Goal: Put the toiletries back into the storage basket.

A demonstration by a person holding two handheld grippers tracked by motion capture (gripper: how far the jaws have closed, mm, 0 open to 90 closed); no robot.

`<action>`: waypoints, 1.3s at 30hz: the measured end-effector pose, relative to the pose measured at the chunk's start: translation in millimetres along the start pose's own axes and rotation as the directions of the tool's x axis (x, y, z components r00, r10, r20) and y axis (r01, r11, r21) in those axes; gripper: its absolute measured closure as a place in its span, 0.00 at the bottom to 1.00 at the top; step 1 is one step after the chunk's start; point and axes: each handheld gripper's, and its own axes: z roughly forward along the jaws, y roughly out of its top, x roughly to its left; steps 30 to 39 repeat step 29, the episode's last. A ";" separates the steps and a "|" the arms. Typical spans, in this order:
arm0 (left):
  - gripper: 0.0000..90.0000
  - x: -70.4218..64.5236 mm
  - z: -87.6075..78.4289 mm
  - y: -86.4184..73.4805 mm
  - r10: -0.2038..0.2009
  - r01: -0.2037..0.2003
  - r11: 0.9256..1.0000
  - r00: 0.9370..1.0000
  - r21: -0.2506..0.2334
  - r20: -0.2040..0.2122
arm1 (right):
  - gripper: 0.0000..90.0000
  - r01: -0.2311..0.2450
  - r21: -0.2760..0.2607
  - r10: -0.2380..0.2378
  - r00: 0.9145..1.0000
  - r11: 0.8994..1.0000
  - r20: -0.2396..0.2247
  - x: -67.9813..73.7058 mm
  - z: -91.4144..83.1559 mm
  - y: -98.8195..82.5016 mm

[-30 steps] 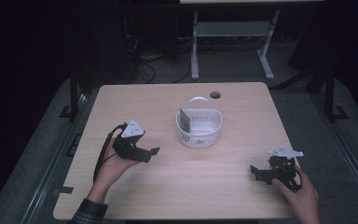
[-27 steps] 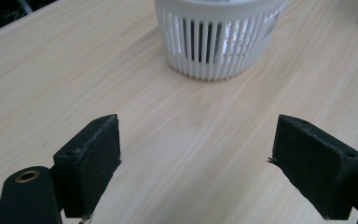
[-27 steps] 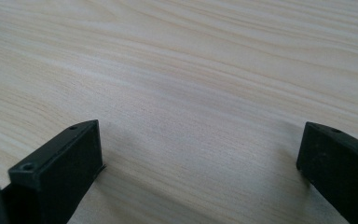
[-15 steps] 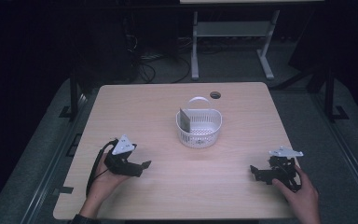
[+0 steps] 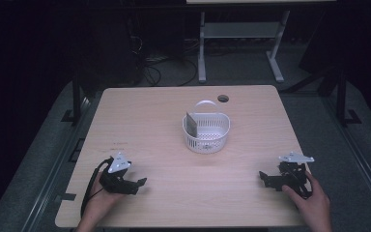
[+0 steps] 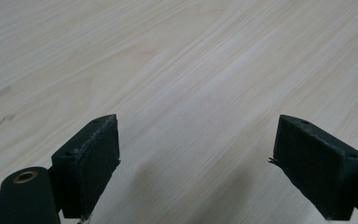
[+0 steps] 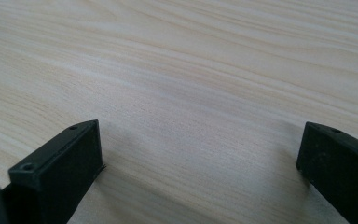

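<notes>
Up high, white basket (image 5: 206,132) mid-table, left claw (image 5: 140,182) & right claw (image 5: 263,177) apart, close-ups: both claws open, bare wood (image 6: 177,70).

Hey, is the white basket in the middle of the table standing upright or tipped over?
Upright. The white basket sits on its base on the table, open rim up, with a grey card standing inside at its left wall.

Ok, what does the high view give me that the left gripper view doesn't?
The high view alone takes in the white basket standing mid-table with a flat grey piece upright inside it, the right gripper near the table's right edge, and the floor and stand beyond. The left gripper view alone gives the close look: both jaws spread wide with nothing between them, bare wood grain ahead. Both show the left gripper and the wooden table.
</notes>
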 end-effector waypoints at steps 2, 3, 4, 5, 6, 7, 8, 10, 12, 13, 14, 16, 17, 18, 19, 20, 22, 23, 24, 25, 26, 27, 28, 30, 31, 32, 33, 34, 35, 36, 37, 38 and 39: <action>0.15 1.6 0.1 -3.2 -0.014 0.014 1.000 1.000 -0.001 -0.003 | 0.00 0.000 0.000 0.000 1.000 1.000 0.000 0.0 0.0 0.0; 0.15 2.4 0.0 -4.4 -0.016 0.016 1.000 1.000 -0.001 -0.009 | 0.00 0.000 0.000 0.000 1.000 1.000 0.000 0.0 0.0 0.0; 0.14 2.7 0.6 -5.8 -0.022 0.022 1.000 1.000 -0.006 -0.015 | 0.00 0.000 0.000 0.000 1.000 1.000 0.000 0.0 0.0 0.0; 0.14 3.9 1.1 -7.1 -0.021 0.021 1.000 1.000 -0.003 -0.021 | 0.00 0.000 0.000 0.000 1.000 1.000 0.000 0.0 0.0 0.0; 0.14 4.9 1.4 -8.4 -0.025 0.025 1.000 0.999 0.001 -0.027 | 0.00 0.000 0.000 0.000 1.000 1.000 0.000 0.0 0.0 0.0; 0.14 5.9 1.9 -9.7 -0.030 0.030 1.000 0.999 0.002 -0.030 | 0.00 0.000 0.000 0.000 1.000 1.000 0.000 0.0 0.0 0.0; 0.14 6.8 2.4 -11.0 -0.034 0.034 0.999 0.999 0.002 -0.030 | 0.00 0.000 0.000 0.000 1.000 1.000 0.000 0.0 0.0 0.0; 0.14 8.3 3.0 -13.2 -0.032 0.033 0.999 0.999 0.012 -0.040 | 0.00 0.000 0.000 0.000 1.000 1.000 0.000 0.0 0.0 0.0; 0.14 8.7 4.4 -15.1 -0.031 0.031 0.999 0.999 0.017 -0.043 | 0.00 0.000 0.000 0.000 1.000 1.000 0.000 0.0 0.0 0.0; 0.14 9.2 5.1 -16.2 -0.032 0.033 0.999 0.999 0.014 -0.039 | 0.00 0.000 0.000 0.000 1.000 1.000 0.000 0.0 0.0 0.0; 0.14 9.9 5.1 -17.1 -0.038 0.038 0.999 0.999 0.009 -0.034 | 0.00 0.000 0.000 0.000 1.000 1.000 0.000 0.0 0.0 0.0; 0.14 11.5 5.3 -19.1 -0.043 0.042 0.999 0.999 -0.003 -0.023 | 0.00 0.000 0.000 0.000 1.000 1.000 0.000 0.0 0.0 0.0; 0.14 12.5 5.3 -19.5 -0.051 0.051 0.999 0.999 -0.002 -0.016 | 0.00 0.000 0.000 0.000 1.000 1.000 0.000 0.0 0.0 0.0; 0.14 13.9 5.0 -19.7 -0.054 0.054 0.999 0.998 0.002 -0.008 | 0.00 0.000 0.000 0.000 1.000 1.000 0.000 0.0 0.0 0.0; 0.14 14.4 4.6 -20.1 -0.053 0.053 0.999 0.999 0.003 -0.009 | 0.00 0.000 0.000 0.000 1.000 1.000 0.000 0.0 0.0 0.0; 0.14 14.7 4.3 -20.4 -0.055 0.055 0.998 0.998 0.002 -0.009 | 0.00 0.000 0.000 0.000 1.000 1.000 0.000 0.0 0.0 0.0; 0.14 14.9 3.8 -21.0 -0.058 0.058 0.998 0.998 0.001 -0.015 | 0.00 0.000 0.000 0.000 1.000 1.000 0.000 0.0 0.0 -0.1; 0.14 14.9 3.5 -21.3 -0.061 0.061 0.998 0.998 0.002 -0.018 | 0.00 0.000 0.000 0.000 1.000 1.000 0.000 0.0 0.0 0.0; 0.14 14.9 3.3 -21.5 -0.065 0.065 0.998 0.998 0.001 -0.020 | 0.00 -0.002 0.000 0.002 1.000 1.000 0.000 0.2 0.0 0.0; 0.14 15.0 3.2 -21.6 -0.066 0.066 0.998 0.998 0.001 -0.022 | 0.00 -0.002 -0.001 0.002 1.000 1.000 0.000 0.2 0.0 0.0; 0.14 14.9 3.1 -21.7 -0.068 0.068 0.998 0.997 0.001 -0.025 | 0.00 -0.002 -0.001 0.002 1.000 1.000 0.000 0.2 0.0 0.0; 0.14 14.9 3.1 -21.7 -0.068 0.068 0.998 0.997 0.001 -0.025 | 0.00 -0.002 0.000 0.002 1.000 1.000 0.000 0.2 0.0 0.0; 0.14 14.9 3.1 -21.7 -0.069 0.069 0.998 0.997 0.001 -0.025 | 0.00 -0.001 -0.001 0.001 1.000 1.000 0.000 0.2 0.0 0.0; 0.14 15.0 3.1 -21.7 -0.069 0.069 0.998 0.997 0.001 -0.025 | 0.00 -0.002 0.000 0.002 1.000 1.000 0.000 0.1 0.0 0.0; 0.14 15.0 3.1 -21.7 -0.069 0.069 0.998 0.997 0.001 -0.025 | 0.00 -0.002 0.000 0.002 1.000 1.000 0.000 0.1 0.0 0.0; 0.14 15.0 3.1 -21.7 -0.069 0.069 0.998 0.997 0.001 -0.025 | 0.00 -0.002 0.000 0.002 1.000 1.000 0.000 0.1 0.0 0.0; 0.14 15.0 3.1 -21.7 -0.069 0.069 0.998 0.997 0.001 -0.025 | 0.00 -0.002 0.000 0.002 1.000 1.000 0.000 0.1 0.0 0.0; 0.14 15.0 3.1 -21.7 -0.069 0.069 0.998 0.997 0.001 -0.025 | 0.00 -0.002 0.000 0.002 1.000 1.000 0.000 0.1 0.0 0.0; 0.14 15.0 3.1 -21.7 -0.069 0.069 0.998 0.997 0.001 -0.025 | 0.00 -0.002 0.000 0.002 1.000 1.000 0.000 0.1 0.0 0.0; 0.14 15.0 3.1 -21.7 -0.069 0.069 0.998 0.997 0.001 -0.025 | 0.00 -0.002 0.000 0.002 1.000 1.000 0.000 0.1 0.0 0.0; 0.14 15.0 3.1 -21.7 -0.069 0.069 0.998 0.997 0.001 -0.025 | 0.00 -0.002 0.000 0.002 1.000 1.000 0.000 0.1 0.0 0.0; 0.14 15.0 3.1 -21.7 -0.069 0.069 0.998 0.997 0.001 -0.025 | 0.00 -0.002 0.000 0.002 1.000 1.000 0.000 0.1 0.0 0.0; 0.14 15.0 3.1 -21.7 -0.069 0.069 0.998 0.997 0.001 -0.025 | 0.00 -0.002 0.000 0.002 1.000 1.000 0.000 0.1 0.0 0.0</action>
